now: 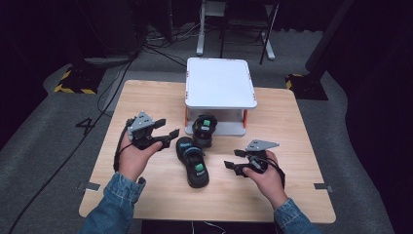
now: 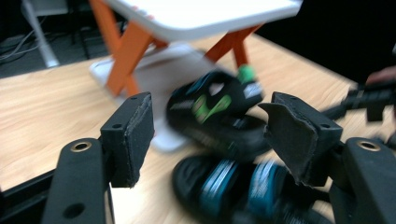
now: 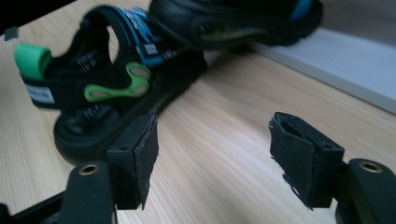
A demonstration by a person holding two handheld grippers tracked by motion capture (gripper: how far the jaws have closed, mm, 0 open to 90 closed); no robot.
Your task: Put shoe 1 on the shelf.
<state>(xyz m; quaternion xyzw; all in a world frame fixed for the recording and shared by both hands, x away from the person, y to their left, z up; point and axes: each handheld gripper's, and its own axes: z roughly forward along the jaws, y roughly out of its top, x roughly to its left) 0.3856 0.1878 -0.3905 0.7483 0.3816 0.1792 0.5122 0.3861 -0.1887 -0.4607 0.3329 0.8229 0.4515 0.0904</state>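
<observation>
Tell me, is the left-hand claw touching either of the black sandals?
Apart. In the high view the left gripper hangs open with bare table between its tips and the near sandal; its own view shows empty jaws with both sandals beyond.

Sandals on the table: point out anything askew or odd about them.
The two sandals aren't paired neatly. The far sandal rests partly on the white rack's bottom shelf, while the near sandal lies angled on the table.

Table brightly lit amid dark surroundings; the left gripper view shows motion blur.
</observation>
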